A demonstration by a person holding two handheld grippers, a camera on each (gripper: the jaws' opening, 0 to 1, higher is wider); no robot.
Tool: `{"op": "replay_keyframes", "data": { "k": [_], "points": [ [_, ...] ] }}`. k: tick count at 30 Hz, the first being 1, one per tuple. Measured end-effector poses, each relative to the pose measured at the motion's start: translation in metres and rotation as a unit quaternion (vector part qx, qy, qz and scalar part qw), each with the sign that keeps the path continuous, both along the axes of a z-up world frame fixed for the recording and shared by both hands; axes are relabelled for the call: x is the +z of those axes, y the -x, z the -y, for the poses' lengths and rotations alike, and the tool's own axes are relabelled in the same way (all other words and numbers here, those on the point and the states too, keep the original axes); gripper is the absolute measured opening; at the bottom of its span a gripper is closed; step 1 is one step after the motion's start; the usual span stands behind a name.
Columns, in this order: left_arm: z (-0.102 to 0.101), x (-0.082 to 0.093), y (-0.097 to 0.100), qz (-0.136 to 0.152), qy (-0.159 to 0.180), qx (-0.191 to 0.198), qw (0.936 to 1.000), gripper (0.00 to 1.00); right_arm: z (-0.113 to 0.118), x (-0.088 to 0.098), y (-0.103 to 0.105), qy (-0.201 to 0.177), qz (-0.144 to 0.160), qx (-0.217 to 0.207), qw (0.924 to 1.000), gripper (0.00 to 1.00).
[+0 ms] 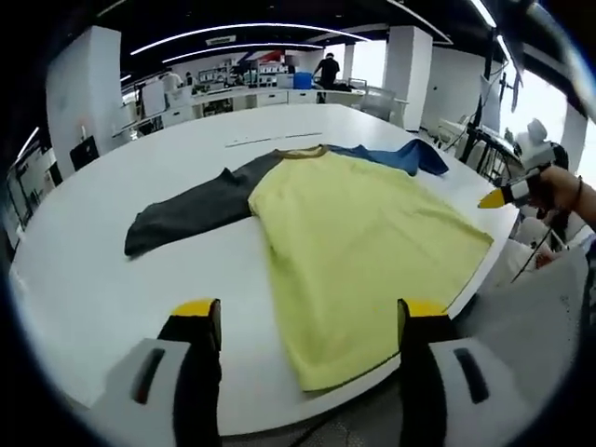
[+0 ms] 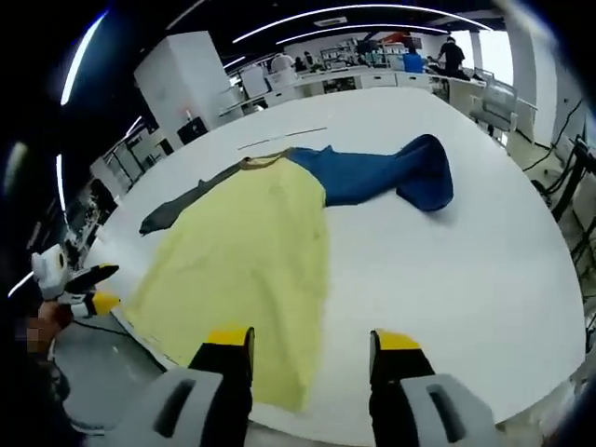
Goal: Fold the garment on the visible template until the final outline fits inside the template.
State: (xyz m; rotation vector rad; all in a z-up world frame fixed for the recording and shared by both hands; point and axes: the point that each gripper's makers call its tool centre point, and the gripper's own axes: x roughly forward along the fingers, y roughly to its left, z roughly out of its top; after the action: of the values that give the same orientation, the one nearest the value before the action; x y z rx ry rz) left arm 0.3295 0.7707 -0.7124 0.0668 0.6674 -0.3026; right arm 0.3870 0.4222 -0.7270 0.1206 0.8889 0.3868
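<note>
A long-sleeved garment lies flat on the white table (image 1: 102, 279). It has a yellow body (image 1: 358, 247), a dark grey sleeve (image 1: 191, 209) and a blue sleeve (image 1: 400, 154). The hem reaches the table's near edge. My left gripper (image 1: 310, 312) is open just short of that hem, holding nothing. The right gripper (image 1: 495, 197) hangs off the table's right side in a hand. In the right gripper view the yellow body (image 2: 242, 251), blue sleeve (image 2: 391, 177) and grey sleeve (image 2: 172, 216) spread ahead of my open right gripper (image 2: 312, 340). The left gripper (image 2: 86, 289) sits at the left edge.
A thin dark line (image 1: 275, 141) is marked on the table beyond the collar, also seen as a thin dark line (image 2: 279, 138). Bare tabletop (image 2: 466, 279) lies right of the garment. Desks, pillars and a standing person (image 1: 327, 70) fill the far room.
</note>
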Motion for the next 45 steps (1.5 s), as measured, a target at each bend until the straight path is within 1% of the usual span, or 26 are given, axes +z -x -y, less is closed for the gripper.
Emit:
{"op": "replay_keyframes", "data": {
  "k": [1, 3, 4, 6, 9, 11, 12, 16, 19, 21, 23, 26, 29, 33, 36, 40, 43, 45],
  "points": [
    [0.0, 0.001, -0.001, 0.003, 0.0, -0.001, 1.0, 0.8, 0.005, 0.001, -0.008, 0.004, 0.007, -0.008, 0.9999, 0.48],
    [0.0, 0.003, -0.003, 0.008, -0.001, -0.002, 1.0, 0.84, 0.011, 0.001, -0.017, 0.008, 0.01, -0.016, 0.9998, 0.47],
    [0.0, 0.004, -0.003, 0.01, -0.001, -0.003, 0.9999, 0.85, 0.016, 0.002, -0.026, 0.012, 0.017, -0.022, 0.9995, 0.47],
    [-0.001, 0.005, -0.005, 0.014, -0.003, -0.004, 0.9999, 0.87, 0.024, 0.003, -0.037, 0.014, 0.022, -0.033, 0.9991, 0.46],
    [-0.003, 0.006, -0.007, 0.016, -0.007, -0.004, 0.9998, 0.92, 0.036, 0.004, -0.054, 0.02, 0.03, -0.055, 0.9978, 0.44],
    [-0.003, 0.008, -0.008, 0.02, -0.007, -0.002, 0.9998, 0.94, 0.046, 0.004, -0.065, 0.032, 0.04, -0.067, 0.9964, 0.42],
    [-0.004, 0.009, -0.009, 0.022, -0.007, -0.002, 0.9997, 0.95, 0.052, 0.003, -0.07, 0.036, 0.037, -0.075, 0.9959, 0.41],
    [-0.006, 0.014, -0.013, 0.037, -0.015, 0.001, 0.9992, 0.94, 0.064, 0.002, -0.089, 0.041, 0.048, -0.093, 0.9936, 0.34],
    [-0.007, 0.019, -0.016, 0.047, -0.015, 0.003, 0.9988, 0.94, 0.074, -0.004, -0.1, 0.059, 0.056, -0.106, 0.9911, 0.29],
    [-0.009, 0.019, -0.018, 0.048, -0.017, 0.008, 0.9987, 0.93, 0.079, -0.009, -0.104, 0.063, 0.052, -0.12, 0.9894, 0.28],
    [-0.01, 0.02, -0.019, 0.049, -0.023, 0.008, 0.9985, 0.93, 0.081, -0.011, -0.109, 0.063, 0.06, -0.126, 0.9882, 0.25],
    [-0.012, 0.021, -0.02, 0.049, -0.027, 0.01, 0.9984, 0.91, 0.08, -0.015, -0.115, 0.05, 0.058, -0.141, 0.987, 0.22],
    [-0.014, 0.02, -0.02, 0.045, -0.029, 0.014, 0.9985, 0.9, 0.08, -0.018, -0.12, 0.052, 0.058, -0.149, 0.9857, 0.19],
    [-0.016, 0.018, -0.02, 0.04, -0.033, 0.016, 0.9985, 0.89, 0.081, -0.02, -0.13, 0.04, 0.059, -0.17, 0.9829, 0.14],
    [-0.018, 0.015, -0.018, 0.031, -0.047, 0.015, 0.9983, 0.88, 0.082, -0.02, -0.134, 0.047, 0.058, -0.171, 0.9824, 0.1],
    [-0.018, 0.014, -0.018, 0.031, -0.046, 0.016, 0.9983, 0.87, 0.085, -0.019, -0.136, 0.066, 0.057, -0.159, 0.9835, 0.0],
    [-0.019, 0.014, -0.018, 0.029, -0.044, 0.02, 0.9984, 0.86, 0.089, -0.017, -0.134, 0.085, 0.05, -0.147, 0.9842, 0.0],
    [-0.023, 0.013, -0.018, 0.025, -0.047, 0.029, 0.9982, 0.87, 0.091, -0.012, -0.131, 0.091, 0.05, -0.14, 0.9846, 0.0]
  ]
}}
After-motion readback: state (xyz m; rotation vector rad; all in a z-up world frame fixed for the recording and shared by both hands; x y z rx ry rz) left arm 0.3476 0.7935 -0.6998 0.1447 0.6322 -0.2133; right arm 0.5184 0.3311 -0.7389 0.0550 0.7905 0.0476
